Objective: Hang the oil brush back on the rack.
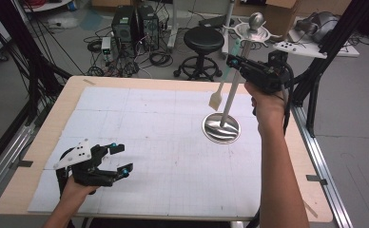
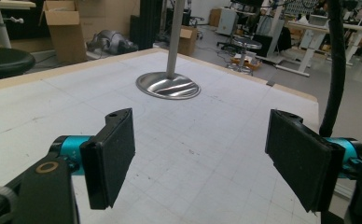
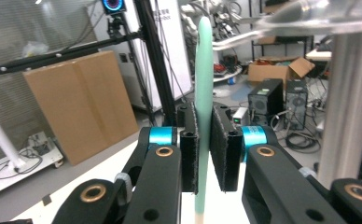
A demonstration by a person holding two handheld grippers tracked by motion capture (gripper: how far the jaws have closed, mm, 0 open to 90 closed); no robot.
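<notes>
Right claw (image 1: 234, 62) clamping its two black jaws flat on the pale green handle of a slim spatula with a cream blade (image 1: 222, 84), blade hanging downward, well above the worktop (image 1: 40, 137). Hovering just beside the upright pole of a shiny metal hanging stand with a round mirrored base (image 1: 221, 127), close under the stand's hooked top ring. Judging by that height and nearness, either hanging the spatula or lifting it away; impossible to tell which, so the placing or carrying-off step looking unfinished.

Left claw (image 1: 117, 159) resting low at the near left, jaws spread wide, gripping nothing, pointing toward the stand across bare white gridded mat.

Plenty of open mat stretching left and near of the base. Tighter at the right: stand sitting toward the far right, near the worktop's right edge, black frame struts rising just beyond.
</notes>
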